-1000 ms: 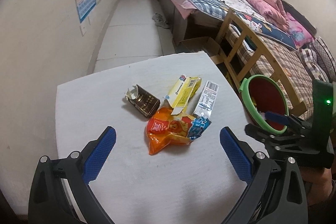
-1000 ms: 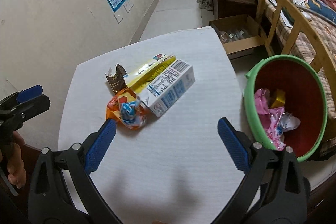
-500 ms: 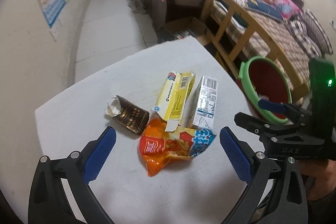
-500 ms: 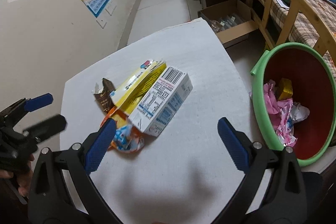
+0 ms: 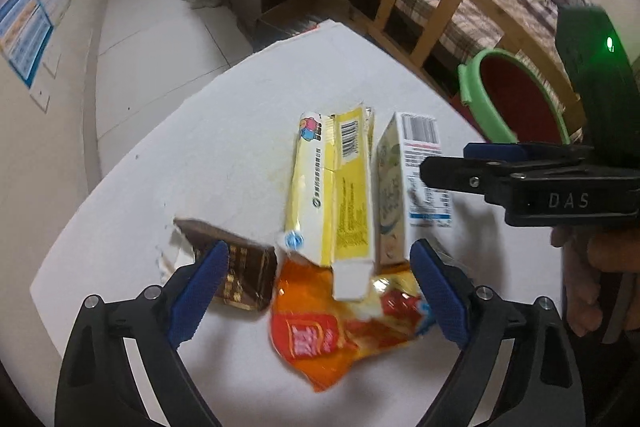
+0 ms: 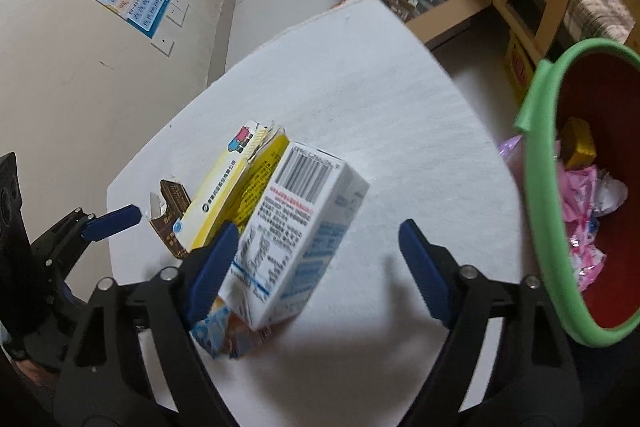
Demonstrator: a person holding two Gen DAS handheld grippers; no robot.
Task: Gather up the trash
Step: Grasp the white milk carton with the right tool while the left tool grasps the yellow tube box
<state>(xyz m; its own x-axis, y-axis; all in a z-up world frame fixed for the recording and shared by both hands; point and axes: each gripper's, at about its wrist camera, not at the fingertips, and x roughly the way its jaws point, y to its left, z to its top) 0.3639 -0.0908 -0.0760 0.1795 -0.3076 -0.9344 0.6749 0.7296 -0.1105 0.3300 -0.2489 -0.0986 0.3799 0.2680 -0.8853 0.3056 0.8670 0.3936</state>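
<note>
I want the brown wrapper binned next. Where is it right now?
The brown wrapper lies on the white table at the pile's left end, beside the yellow carton and orange snack bag, partly behind the left tool's left finger.

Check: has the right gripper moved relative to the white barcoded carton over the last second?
Yes. The right gripper closed in on the white barcoded carton lying on the white table; its left pad now sits beside the carton.
</note>
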